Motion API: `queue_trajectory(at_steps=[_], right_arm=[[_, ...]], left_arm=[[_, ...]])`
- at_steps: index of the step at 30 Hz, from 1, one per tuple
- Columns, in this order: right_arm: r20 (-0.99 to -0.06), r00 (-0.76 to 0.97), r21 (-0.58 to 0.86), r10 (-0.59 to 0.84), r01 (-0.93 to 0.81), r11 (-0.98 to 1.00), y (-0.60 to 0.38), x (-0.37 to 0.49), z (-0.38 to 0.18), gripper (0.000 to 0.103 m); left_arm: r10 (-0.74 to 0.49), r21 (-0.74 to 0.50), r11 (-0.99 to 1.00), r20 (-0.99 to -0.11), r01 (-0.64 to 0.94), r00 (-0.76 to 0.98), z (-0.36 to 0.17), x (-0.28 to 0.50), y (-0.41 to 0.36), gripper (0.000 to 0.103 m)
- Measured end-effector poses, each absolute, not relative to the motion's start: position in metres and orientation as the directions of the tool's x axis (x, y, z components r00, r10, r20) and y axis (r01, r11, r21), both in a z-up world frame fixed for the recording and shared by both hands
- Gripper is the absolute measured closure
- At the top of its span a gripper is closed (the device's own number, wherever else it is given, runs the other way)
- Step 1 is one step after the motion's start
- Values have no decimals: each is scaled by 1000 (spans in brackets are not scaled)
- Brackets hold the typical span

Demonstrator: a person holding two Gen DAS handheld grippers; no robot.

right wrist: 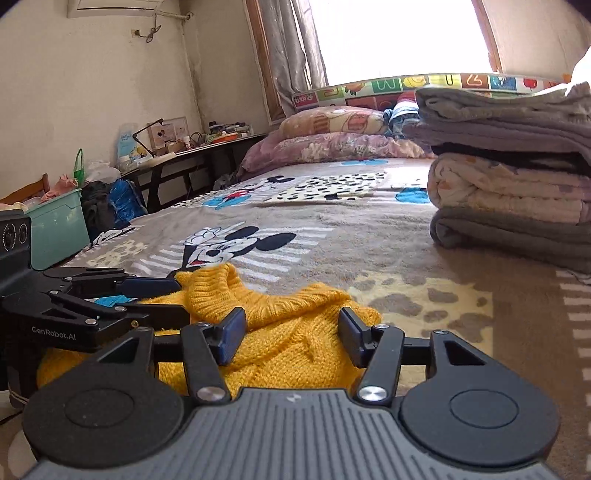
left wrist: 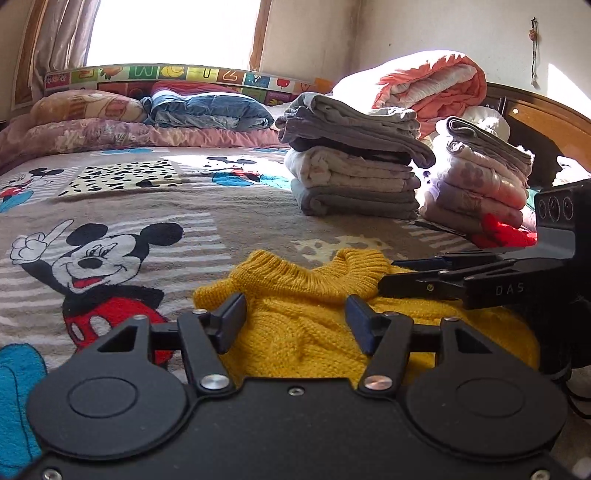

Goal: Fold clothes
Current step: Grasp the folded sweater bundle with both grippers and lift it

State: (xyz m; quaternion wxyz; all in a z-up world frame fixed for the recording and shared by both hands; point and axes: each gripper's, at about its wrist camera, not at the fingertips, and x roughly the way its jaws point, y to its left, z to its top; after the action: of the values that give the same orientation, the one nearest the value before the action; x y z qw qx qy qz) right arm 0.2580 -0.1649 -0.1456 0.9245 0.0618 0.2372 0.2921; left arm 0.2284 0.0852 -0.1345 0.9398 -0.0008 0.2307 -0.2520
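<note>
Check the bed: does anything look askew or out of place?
Only the mustard-yellow knitted sweater lies bunched and unfolded between both open grippers. The two stacks of folded clothes stand fairly neat on the cartoon-mouse blanket.

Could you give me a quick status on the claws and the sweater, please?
Left claw and right claw open, straddling the yellow sweater. Sweater bunched on the bed, unfolded. Folded stacks behind, clear.

Blown-out window (left wrist: 173,33) backlights; sharp centre, fisheye-bent edges.
</note>
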Motion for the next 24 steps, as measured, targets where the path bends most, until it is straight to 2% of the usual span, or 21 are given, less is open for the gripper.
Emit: queue_trajectory(at_steps=[6, 10, 13, 14, 16, 18, 21, 24], right_arm=[[-402, 703, 309, 587, -499, 810, -169, 258, -153, 46], [-410, 701, 301, 583, -499, 813, -168, 257, -147, 46], [-354, 753, 316, 555, -463, 828, -179, 240, -128, 45], [-320, 772, 368, 549, -432, 823, -189, 230, -123, 39], [-313, 785, 460, 534, -366, 809, -206, 219, -123, 35], [-322, 786, 533, 528, -310, 787, -220, 211, -130, 35], [-308, 790, 679, 530, -208, 704, -242, 198, -148, 34], [-270, 790, 790, 551, -146, 595, -254, 189, -163, 25]], left_arm=[[-468, -120, 875, -452, 469, 759, -138, 229, 84, 43], [-457, -131, 885, -422, 446, 783, -133, 222, 89, 42], [-474, -233, 880, -379, 414, 795, -123, 212, 103, 39], [-483, -280, 872, -362, 401, 798, -119, 209, 107, 37], [-496, -378, 849, -332, 368, 802, -114, 202, 116, 35], [-493, -440, 836, -343, 326, 800, -115, 197, 120, 30], [-514, -538, 800, -385, 266, 766, -121, 193, 124, 29], [-538, -639, 741, -380, 207, 752, -124, 185, 130, 26]])
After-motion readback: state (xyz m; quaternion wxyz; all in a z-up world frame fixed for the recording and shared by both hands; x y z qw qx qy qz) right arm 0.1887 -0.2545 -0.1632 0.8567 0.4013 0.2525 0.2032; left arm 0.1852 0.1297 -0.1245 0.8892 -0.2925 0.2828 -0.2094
